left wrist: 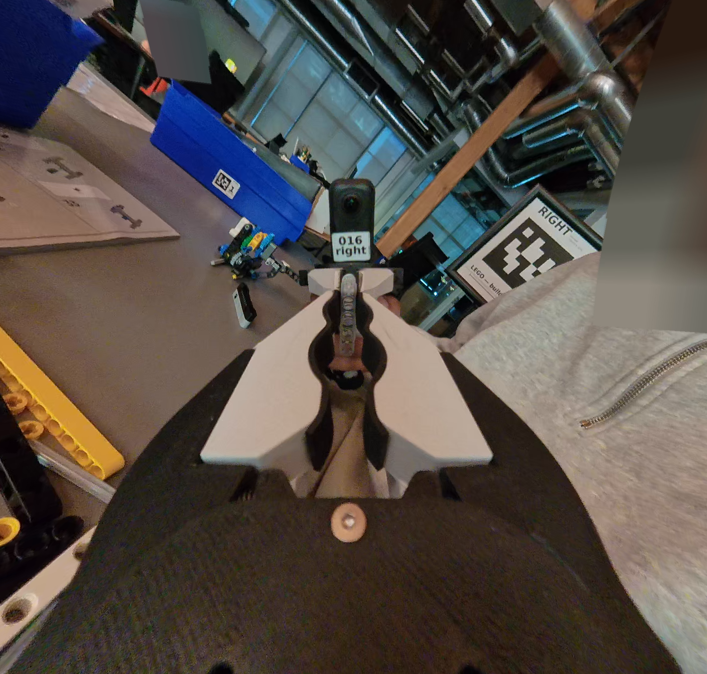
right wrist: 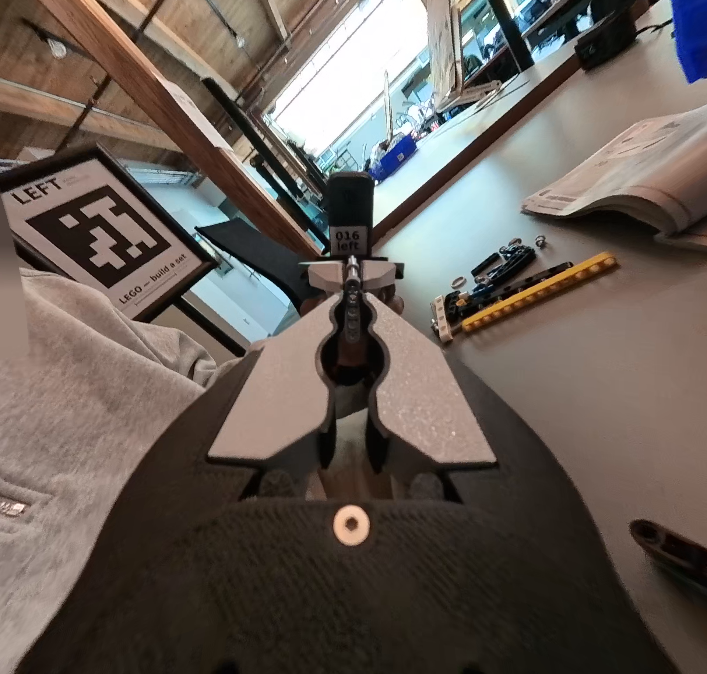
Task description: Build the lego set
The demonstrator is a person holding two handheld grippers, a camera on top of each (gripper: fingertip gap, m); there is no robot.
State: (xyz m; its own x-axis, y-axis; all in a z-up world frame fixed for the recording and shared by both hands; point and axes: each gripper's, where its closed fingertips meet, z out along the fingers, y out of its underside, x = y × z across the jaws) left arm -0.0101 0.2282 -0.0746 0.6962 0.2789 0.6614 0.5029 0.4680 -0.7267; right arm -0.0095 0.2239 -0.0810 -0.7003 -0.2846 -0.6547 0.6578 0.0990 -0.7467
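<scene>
My two grippers face each other above the table and hold one part between them. In the left wrist view my left gripper [left wrist: 348, 302] is shut on a grey holed Lego beam [left wrist: 348, 319] that runs along its finger slot. The right gripper [left wrist: 350, 279] clamps the beam's far end. In the right wrist view my right gripper [right wrist: 352, 300] is shut on the same beam [right wrist: 352, 317], which looks darker here. A light grey pin [right wrist: 352, 269] at its far end sits between the fingers of the left gripper [right wrist: 352, 276].
A partly built model [left wrist: 248, 250], a small black part [left wrist: 243, 303], a yellow beam [left wrist: 57, 407], an instruction booklet [left wrist: 76, 204] and blue bins [left wrist: 229, 173] lie left. The right wrist view shows the yellow beam [right wrist: 535, 292], black parts [right wrist: 501, 261] and the booklet [right wrist: 631, 181]. A grey sleeve [right wrist: 76, 388] is close. Left and right tips are no more than a few centimetres apart. Left tips and right tips are each some 20 cm from the partly built model [left wrist: 248, 250].
</scene>
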